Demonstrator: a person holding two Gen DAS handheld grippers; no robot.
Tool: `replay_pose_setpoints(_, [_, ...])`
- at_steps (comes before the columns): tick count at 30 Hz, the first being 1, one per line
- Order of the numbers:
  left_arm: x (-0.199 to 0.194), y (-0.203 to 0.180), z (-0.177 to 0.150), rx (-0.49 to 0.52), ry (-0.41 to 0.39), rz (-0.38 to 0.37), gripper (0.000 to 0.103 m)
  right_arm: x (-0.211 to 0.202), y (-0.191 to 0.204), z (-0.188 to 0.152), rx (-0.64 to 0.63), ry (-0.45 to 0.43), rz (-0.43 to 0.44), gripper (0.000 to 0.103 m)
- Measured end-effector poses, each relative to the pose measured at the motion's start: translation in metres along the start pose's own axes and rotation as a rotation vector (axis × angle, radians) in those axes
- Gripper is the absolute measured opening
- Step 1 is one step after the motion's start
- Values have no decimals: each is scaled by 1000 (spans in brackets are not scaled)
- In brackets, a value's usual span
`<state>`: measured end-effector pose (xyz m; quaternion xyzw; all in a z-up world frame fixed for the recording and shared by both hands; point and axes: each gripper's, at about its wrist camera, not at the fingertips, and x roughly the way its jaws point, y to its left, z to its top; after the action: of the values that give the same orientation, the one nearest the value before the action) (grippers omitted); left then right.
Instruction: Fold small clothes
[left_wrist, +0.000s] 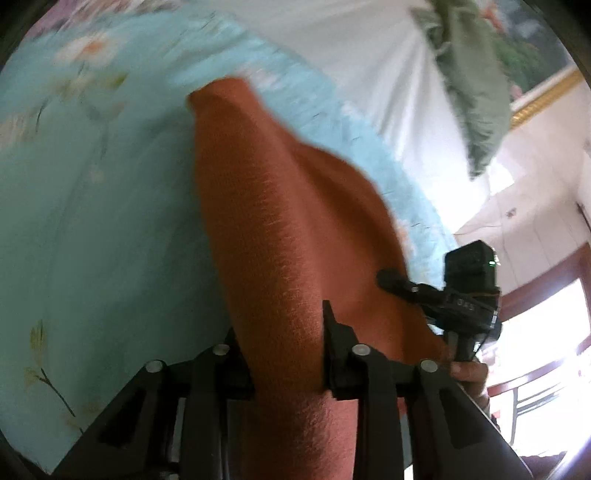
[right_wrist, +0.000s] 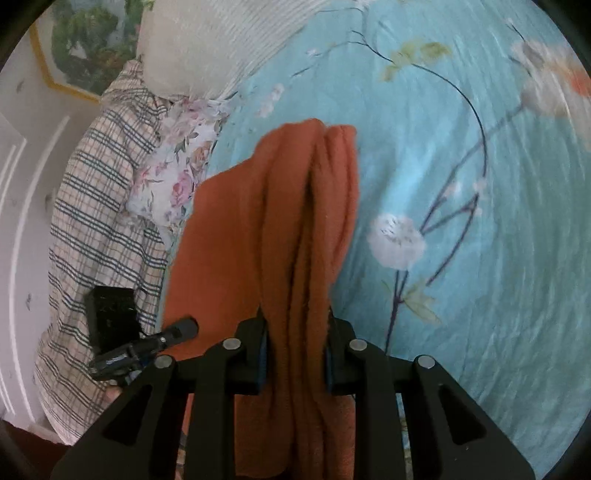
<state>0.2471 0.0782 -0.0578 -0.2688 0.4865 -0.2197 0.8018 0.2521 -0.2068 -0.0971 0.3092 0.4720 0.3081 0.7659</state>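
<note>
While lifted clear above the floral blue bedsheet (right_wrist: 461, 258), rust-orange garment (right_wrist: 295, 240) pinched in both claws, left gripper (left_wrist: 288, 354) and right gripper (right_wrist: 295, 354) each clamped narrow on bunched folds, plaid shirt (right_wrist: 96, 221) heaped at the bed's edge.

Right gripper (right_wrist: 295, 350) pinches bunched orange cloth (right_wrist: 280, 221) w/ both fingers over blue flower sheet (right_wrist: 461, 184). Left gripper (right_wrist: 184, 328) grabs cloth's left edge, near checked shirt (right_wrist: 92, 206).
</note>
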Motion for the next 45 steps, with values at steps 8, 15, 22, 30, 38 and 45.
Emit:
replay_pose_setpoints(8, [8,27,53,-123,-34,-27,53,-1,1,1,0,3,-4,24])
replay_pose_setpoints(15, [26,35,112,-172,-92,-22,24,-4,-1,-1,-21,0,-24,25])
replay_pose_setpoints(22, [16,32,140,-119,-184,75,21,-7,4,-2,-37,-9,-57,27])
replay_pose_setpoints(30, [-35,24,118,-43,-315,206,24,-44,26,-5,-73,-144,-164,36])
replay_pose_setpoints(38, [-58,-22,55,77,-276,53,24,-39,48,3,-134,-138,-166,36])
replay_pose_setpoints(45, [-43,-44,5,148,-163,-51,26,-18,40,21,-113,-109,-230,36])
